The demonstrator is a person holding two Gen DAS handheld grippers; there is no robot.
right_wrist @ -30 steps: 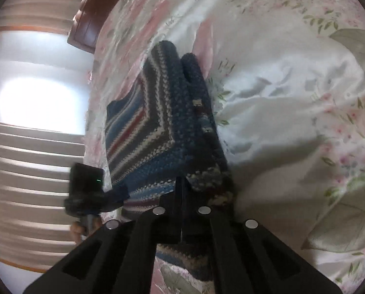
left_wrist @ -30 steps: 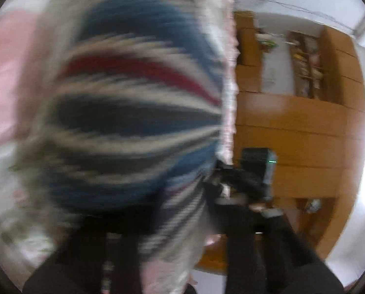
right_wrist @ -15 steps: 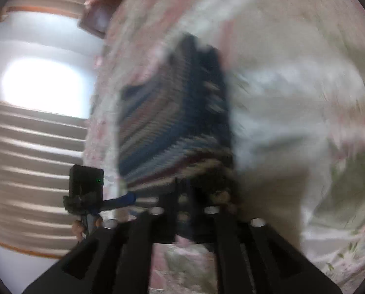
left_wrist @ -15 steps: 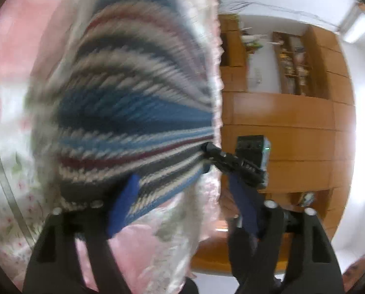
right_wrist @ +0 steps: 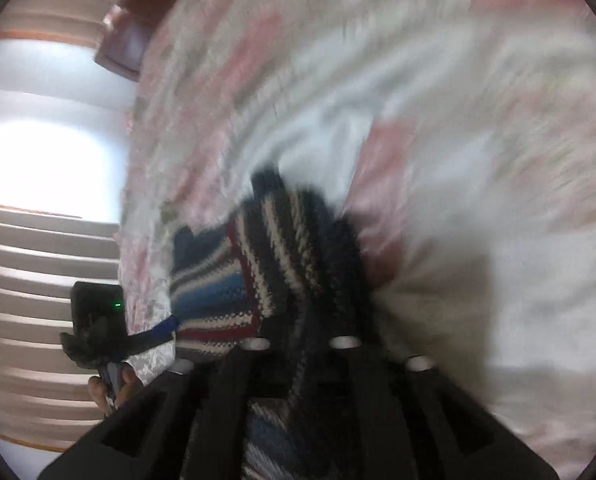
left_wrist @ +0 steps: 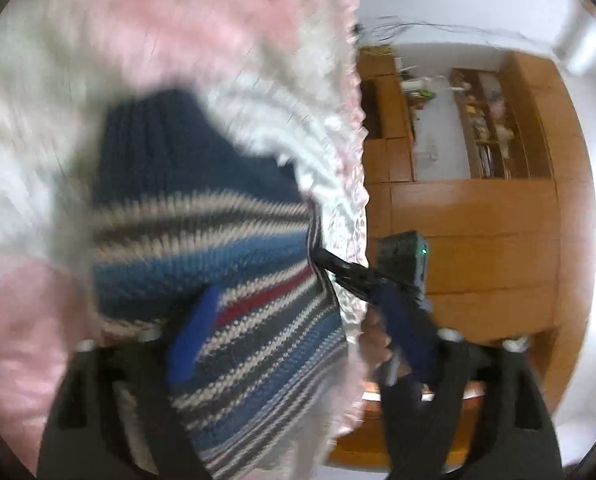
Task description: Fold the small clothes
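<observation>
A striped knit sweater (left_wrist: pixel 218 248) in navy, blue, cream and red lies on the pink floral bedspread (left_wrist: pixel 178 40). My left gripper (left_wrist: pixel 298 336) is open. Its blue-padded left finger (left_wrist: pixel 194 336) rests over the sweater's lower stripes, and the other finger hangs past the bed edge. My right gripper (right_wrist: pixel 302 340) is shut on the sweater (right_wrist: pixel 226 292), a thick dark fold pinched between its black fingers. From the left wrist view the right gripper (left_wrist: pixel 338 270) holds the sweater's right edge. The left gripper (right_wrist: pixel 166 326) shows at the sweater's near-left corner. Both views are motion-blurred.
The ruffled bed edge (left_wrist: pixel 358 200) runs down the middle of the left wrist view, with wooden cabinets (left_wrist: pixel 478 220) and shelves (left_wrist: pixel 486 136) beyond. In the right wrist view are a bright window (right_wrist: pixel 38 160), pleated curtains (right_wrist: pixel 30 260), a dark headboard (right_wrist: pixel 126 48) and a hand (right_wrist: pixel 114 388).
My left gripper opened and let go of the sweater, then drew back. The sweater came down from filling the view and now lies lower on the bed. The right gripper kept its hold.
</observation>
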